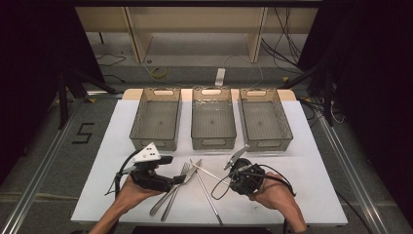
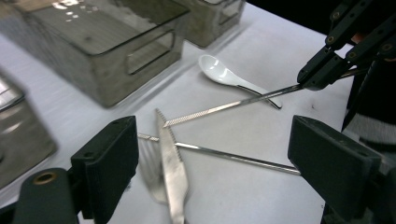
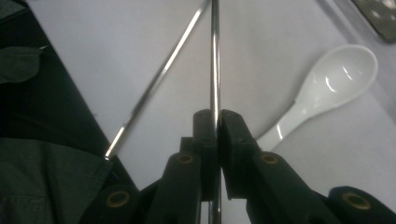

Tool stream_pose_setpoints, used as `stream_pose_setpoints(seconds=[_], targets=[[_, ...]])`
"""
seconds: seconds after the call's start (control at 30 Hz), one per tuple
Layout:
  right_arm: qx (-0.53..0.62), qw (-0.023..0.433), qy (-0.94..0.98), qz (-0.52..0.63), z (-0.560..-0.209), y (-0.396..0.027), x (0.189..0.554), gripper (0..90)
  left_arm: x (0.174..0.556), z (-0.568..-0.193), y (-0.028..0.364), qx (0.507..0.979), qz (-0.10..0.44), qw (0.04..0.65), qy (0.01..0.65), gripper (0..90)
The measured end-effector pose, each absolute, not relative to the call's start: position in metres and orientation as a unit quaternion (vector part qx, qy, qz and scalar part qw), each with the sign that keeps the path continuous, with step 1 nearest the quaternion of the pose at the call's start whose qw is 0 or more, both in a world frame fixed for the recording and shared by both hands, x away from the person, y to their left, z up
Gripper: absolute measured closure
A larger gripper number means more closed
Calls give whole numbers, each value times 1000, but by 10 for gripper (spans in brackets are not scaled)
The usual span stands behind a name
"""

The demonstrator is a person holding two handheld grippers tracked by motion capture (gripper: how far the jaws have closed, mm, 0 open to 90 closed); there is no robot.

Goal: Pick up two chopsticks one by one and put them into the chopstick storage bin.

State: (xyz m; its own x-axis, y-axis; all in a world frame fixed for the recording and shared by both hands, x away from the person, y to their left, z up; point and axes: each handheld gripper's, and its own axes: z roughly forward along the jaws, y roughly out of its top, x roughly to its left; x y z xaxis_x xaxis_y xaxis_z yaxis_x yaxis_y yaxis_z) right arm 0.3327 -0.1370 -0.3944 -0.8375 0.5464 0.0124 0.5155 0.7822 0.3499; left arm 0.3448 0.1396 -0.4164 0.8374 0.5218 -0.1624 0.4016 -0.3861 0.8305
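Note:
My right gripper (image 1: 235, 178) (image 3: 215, 116) is shut on a thin metal chopstick (image 3: 214, 56) (image 2: 224, 106), whose ridged tip hangs just above the white table. In the left gripper view that gripper (image 2: 322, 70) comes in from the right with the stick. A white ceramic spoon (image 3: 336, 79) (image 2: 224, 74) lies on the table under it. A second chopstick (image 1: 210, 197) (image 2: 229, 157) (image 3: 156, 84) lies flat. My left gripper (image 1: 178, 177) (image 2: 212, 140) stands open, low over a serrated knife (image 2: 173, 172) and a fork (image 2: 148, 168) that lie side by side.
Three see-through grey bins (image 1: 155, 141) (image 1: 213, 141) (image 1: 267, 141) stand in a row along the back of the white table (image 1: 302, 195). The nearest bin (image 2: 107, 51) stands just beyond the cutlery in the left gripper view. A person's hands hold both grippers near the front edge.

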Motion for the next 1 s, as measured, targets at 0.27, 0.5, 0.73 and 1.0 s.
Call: stream_pose_setpoints(seconds=[0.27, 0.5, 0.73, 1.0], targets=[[244, 41, 952, 178, -390, -123, 324, 860, 349, -428, 107, 889, 37, 412, 196, 176], [221, 40, 958, 179, -388, -113, 319, 860, 346, -434, 92, 919, 36, 364, 148, 251], [200, 37, 963, 178, -390, -106, 316, 859, 343, -438, 88, 926, 37, 351, 135, 403], [190, 32, 965, 177, -391, -103, 314, 859, 338, -441, 85, 934, 38, 338, 109, 555]])
